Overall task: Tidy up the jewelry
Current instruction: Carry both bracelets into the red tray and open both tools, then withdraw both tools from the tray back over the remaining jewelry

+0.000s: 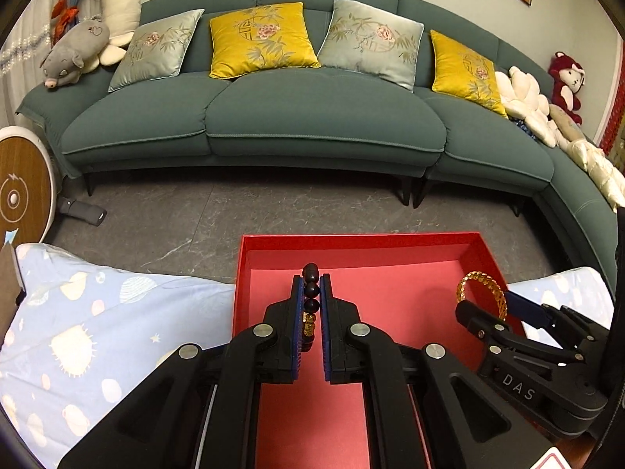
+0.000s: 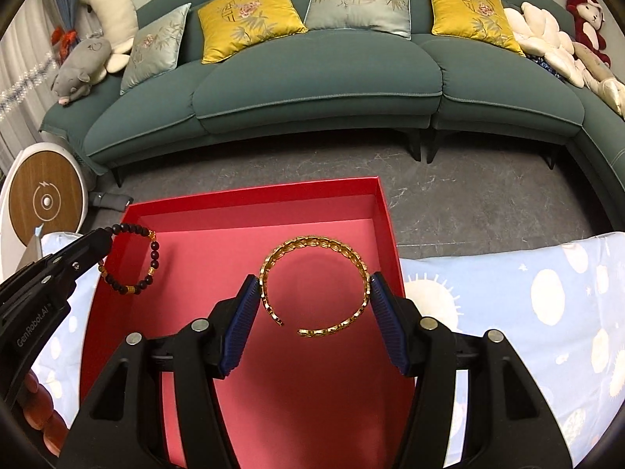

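My left gripper (image 1: pixel 311 279) is shut on a dark bead bracelet (image 1: pixel 311 289) with amber beads, held edge-on over the red box (image 1: pixel 351 240). In the right wrist view that bracelet (image 2: pixel 152 252) hangs from the left gripper (image 2: pixel 107 234) above the box's left wall (image 2: pixel 133 211). My right gripper (image 2: pixel 314 285) is shut on a gold open cuff bracelet (image 2: pixel 314 242), pads touching both its sides, held over the box floor. The cuff (image 1: pixel 482 293) and right gripper (image 1: pixel 486 301) also show at the right of the left wrist view.
The box rests on a light blue patterned cloth (image 2: pixel 527 293). Beyond lies a grey floor (image 1: pixel 234 211) and a green sofa (image 1: pixel 312 117) with cushions and plush toys. A round wood-faced appliance (image 2: pixel 47 199) stands at the left.
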Motion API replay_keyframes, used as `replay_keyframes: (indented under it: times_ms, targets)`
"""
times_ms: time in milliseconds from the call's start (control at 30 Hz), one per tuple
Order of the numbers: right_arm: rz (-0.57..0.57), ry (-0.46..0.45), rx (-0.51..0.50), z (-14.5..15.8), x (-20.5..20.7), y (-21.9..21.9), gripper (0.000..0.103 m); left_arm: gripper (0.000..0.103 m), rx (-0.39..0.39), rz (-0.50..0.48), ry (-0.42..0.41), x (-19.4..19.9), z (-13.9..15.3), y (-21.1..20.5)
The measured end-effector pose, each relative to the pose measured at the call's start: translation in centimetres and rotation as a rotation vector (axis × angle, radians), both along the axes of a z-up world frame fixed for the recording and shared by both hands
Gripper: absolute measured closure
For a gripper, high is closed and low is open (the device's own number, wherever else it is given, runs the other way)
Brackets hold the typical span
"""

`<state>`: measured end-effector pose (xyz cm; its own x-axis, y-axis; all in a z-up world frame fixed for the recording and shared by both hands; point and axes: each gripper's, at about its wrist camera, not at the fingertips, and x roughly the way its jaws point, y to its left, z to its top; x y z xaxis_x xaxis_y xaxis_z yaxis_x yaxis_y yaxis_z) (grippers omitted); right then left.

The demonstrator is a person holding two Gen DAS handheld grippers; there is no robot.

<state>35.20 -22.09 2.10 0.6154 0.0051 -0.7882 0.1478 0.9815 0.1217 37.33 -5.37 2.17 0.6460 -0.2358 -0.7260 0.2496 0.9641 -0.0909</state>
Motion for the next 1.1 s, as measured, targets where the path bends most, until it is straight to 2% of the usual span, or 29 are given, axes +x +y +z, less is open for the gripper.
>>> replay_keyframes:
  times_ms: [100, 167, 200, 300, 533, 700, 767, 900, 1100]
  targets:
    - [-0.001, 0.009, -0.001, -0.6, 0.4, 0.0, 0.046, 0.097, 0.005, 0.013, 0.027, 0.6, -1.1, 0.1]
    - [0.004, 0.009, -0.008, -0.8, 0.5, 0.1, 0.043, 0.093, 0.000, 0.021, 0.037, 0.9, -1.5, 0.2]
    - [0.006, 0.006, -0.010, -0.9, 0.5, 0.1, 0.041, 0.089, 0.003, 0.024, 0.041, 1.0, -1.7, 0.3]
    - [-0.012, -0.048, 0.007, -0.2, -0.4, -0.4, 0.036, 0.067, 0.014, 0.037, 0.032, 0.8, -1.5, 0.6]
    - [-0.023, -0.172, 0.095, 5.2, -7.4, -3.0, 0.036, 0.066, -0.049, 0.014, -0.054, -4.5, 2.8, 4.3]
    - [-0.021, -0.207, 0.089, 9.3, -13.9, -3.7, 0.036, 0.064, -0.032, 0.005, -0.086, -10.3, 5.7, 6.1]
    - [-0.012, -0.215, 0.072, 10.5, -16.5, -3.4, 0.036, 0.062, -0.049, 0.000, -0.076, -12.3, 6.4, 6.9]
    - [-0.010, -0.242, 0.032, 11.9, -21.4, -2.0, 0.036, 0.054, -0.091, 0.010, -0.050, -16.0, 7.5, 8.4]
    - [-0.006, -0.252, 0.065, 11.4, -27.3, -0.3, 0.036, 0.054, -0.103, 0.044, -0.025, -21.1, 7.5, 9.5]
